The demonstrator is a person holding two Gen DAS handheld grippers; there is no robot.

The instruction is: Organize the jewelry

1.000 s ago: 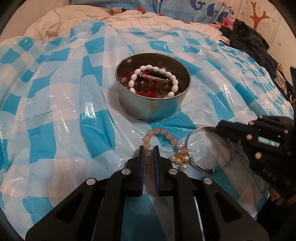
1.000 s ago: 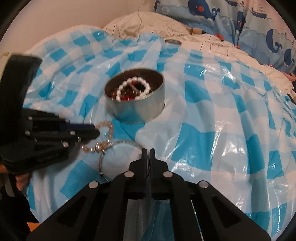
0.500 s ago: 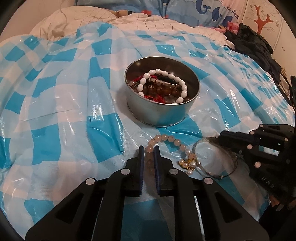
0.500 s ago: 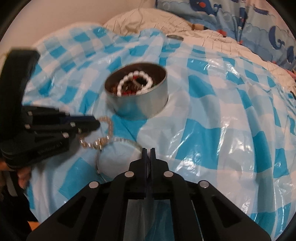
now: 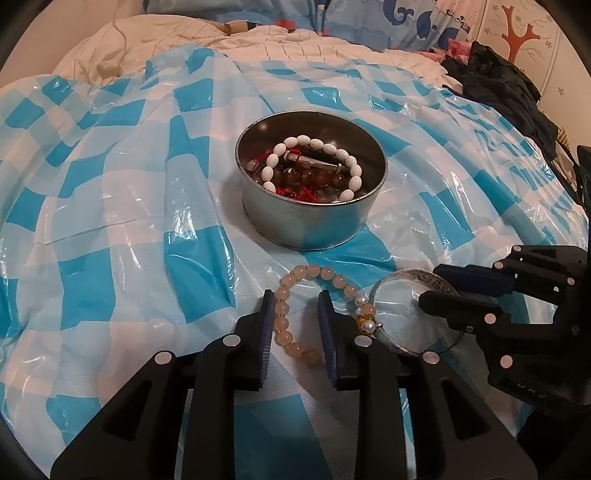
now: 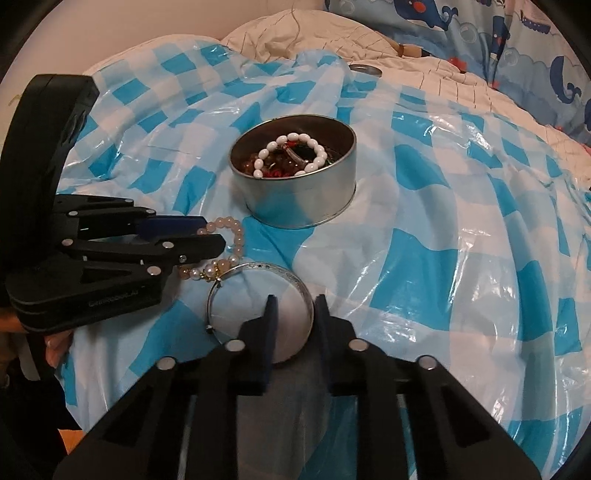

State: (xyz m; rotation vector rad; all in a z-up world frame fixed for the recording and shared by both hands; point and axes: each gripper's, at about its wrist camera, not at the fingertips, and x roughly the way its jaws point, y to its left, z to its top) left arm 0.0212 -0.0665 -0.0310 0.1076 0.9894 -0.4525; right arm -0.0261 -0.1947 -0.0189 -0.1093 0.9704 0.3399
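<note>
A round metal tin [image 5: 310,218] [image 6: 306,206] sits mid-sheet, holding a white bead bracelet [image 5: 314,142] and other darker beads. In front of it a pink bead bracelet [image 5: 314,271] [image 6: 236,236] lies flat on the sheet. My left gripper [image 5: 295,308] [image 6: 214,232] straddles its left strand; the jaws are opening and the pads are clear of the beads. A silver bangle [image 5: 406,278] [image 6: 258,266] lies beside the bracelet. My right gripper [image 6: 295,306] [image 5: 432,286] is opening too, with the bangle's right rim loose between its fingers.
A blue-and-white checked plastic sheet [image 5: 110,206] covers a bed. Behind it lie a white quilt [image 6: 314,33] with a small round metal lid [image 6: 364,69], and dark clothes [image 5: 498,85] at the far right. A person's hand [image 6: 55,343] holds the left gripper near the bed's edge.
Both grippers' jaws have spread apart. The left was shut on the pink bracelet's strand and the right on the bangle's rim; both pieces now lie loose on the sheet.
</note>
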